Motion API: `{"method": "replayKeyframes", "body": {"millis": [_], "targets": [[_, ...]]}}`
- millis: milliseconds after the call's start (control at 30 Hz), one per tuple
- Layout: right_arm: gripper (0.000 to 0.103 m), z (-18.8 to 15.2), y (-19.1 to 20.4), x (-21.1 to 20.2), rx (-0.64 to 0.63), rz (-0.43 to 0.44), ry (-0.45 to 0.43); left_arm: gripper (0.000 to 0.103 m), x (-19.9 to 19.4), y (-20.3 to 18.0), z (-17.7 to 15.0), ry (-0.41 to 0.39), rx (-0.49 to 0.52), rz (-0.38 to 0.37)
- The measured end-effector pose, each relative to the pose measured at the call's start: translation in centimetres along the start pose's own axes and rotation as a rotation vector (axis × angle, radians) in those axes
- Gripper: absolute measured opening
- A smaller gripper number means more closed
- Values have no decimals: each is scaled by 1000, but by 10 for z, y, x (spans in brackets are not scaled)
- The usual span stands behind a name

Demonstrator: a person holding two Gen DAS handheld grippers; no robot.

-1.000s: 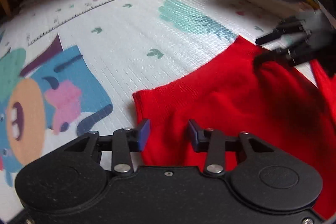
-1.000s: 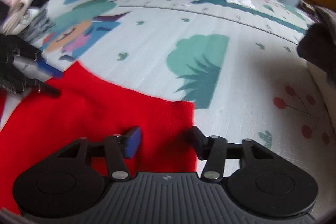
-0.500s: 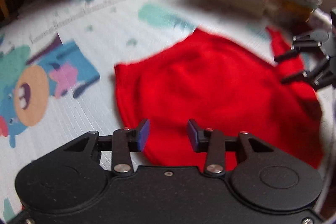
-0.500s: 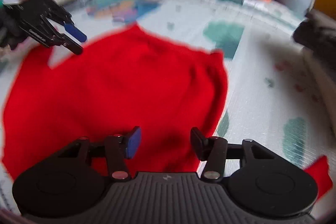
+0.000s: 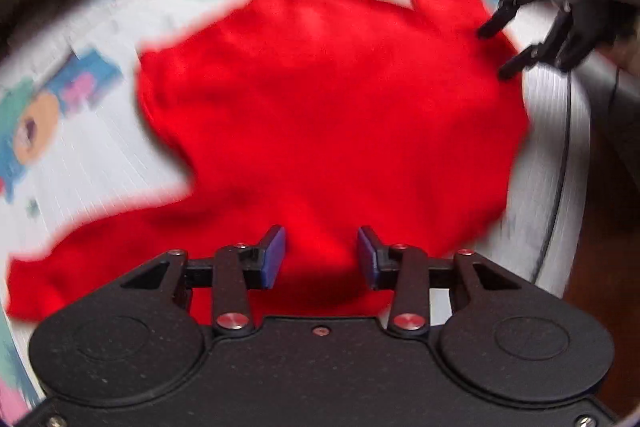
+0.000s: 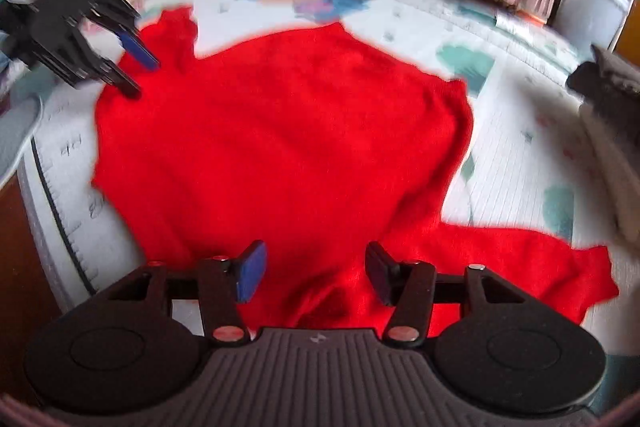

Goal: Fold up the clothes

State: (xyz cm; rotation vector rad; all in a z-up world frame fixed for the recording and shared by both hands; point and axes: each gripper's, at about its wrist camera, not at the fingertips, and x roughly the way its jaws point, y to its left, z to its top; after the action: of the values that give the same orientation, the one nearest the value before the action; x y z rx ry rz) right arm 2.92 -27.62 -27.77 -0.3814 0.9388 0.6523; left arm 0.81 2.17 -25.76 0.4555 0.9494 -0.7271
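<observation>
Between and beyond the jaws of the left gripper, the left wrist view shows a red garment spread flat on a patterned play mat. The jaws stand apart with nothing pinched; red cloth lies under the gap, though whether the pads touch it cannot be told. One sleeve trails out to the left of the jaws. Far ahead and to the right, the right gripper hangs at the garment's far edge with its fingers spread. Folded clothes are stacked past the garment, blurred.

Ahead of the right gripper in the right wrist view, the same red garment fills the mat. Its jaws have just been opening and now stand wide, gripping nothing, with cloth below the gap. Another sleeve runs off to the right of the jaws. The left gripper shows far ahead to the left, open over the garment's other edge.

As a judgement, the spreading looks done and the first fold is due. That calls for each gripper to drop onto a sleeve or side edge, close on a single layer, and carry it across toward the middle.
</observation>
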Motion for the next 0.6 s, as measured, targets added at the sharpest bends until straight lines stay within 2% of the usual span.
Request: {"method": "replayKeyframes", "body": {"millis": [33,67,100,167,233,267,300,367,433,500,600], "targets": [[62,-4,-6,4,40,20,20,41,1,5,-1,-18,-56,-16],[61,-4,-8,4,51,20,37,43,0,9,3,-1,-86,-9],[58,-2,-6,1,40,17,24,42,-4,6,9,0,-68,34],[57,3,1,-4,11,10,-14,39,-16,-3,16,-64,-8,26],[57,7,8,-9,-18,3,-53,40,-8,-11,8,8,6,-25],[57,5,7,0,-8,9,-8,44,3,-12,-1,78,-11,-40],[60,3,5,10,6,19,52,47,0,-14,-7,37,8,-49],[61,5,-4,11,77,42,70,47,-5,-14,-1,57,55,-60],[60,10,-6,8,67,39,63,47,-17,1,-1,-4,-27,-62],[60,12,-4,0,42,24,21,47,-28,25,-2,-45,-92,36],[60,15,2,0,20,24,-4,47,-31,68,-12,-46,-138,200]]}}
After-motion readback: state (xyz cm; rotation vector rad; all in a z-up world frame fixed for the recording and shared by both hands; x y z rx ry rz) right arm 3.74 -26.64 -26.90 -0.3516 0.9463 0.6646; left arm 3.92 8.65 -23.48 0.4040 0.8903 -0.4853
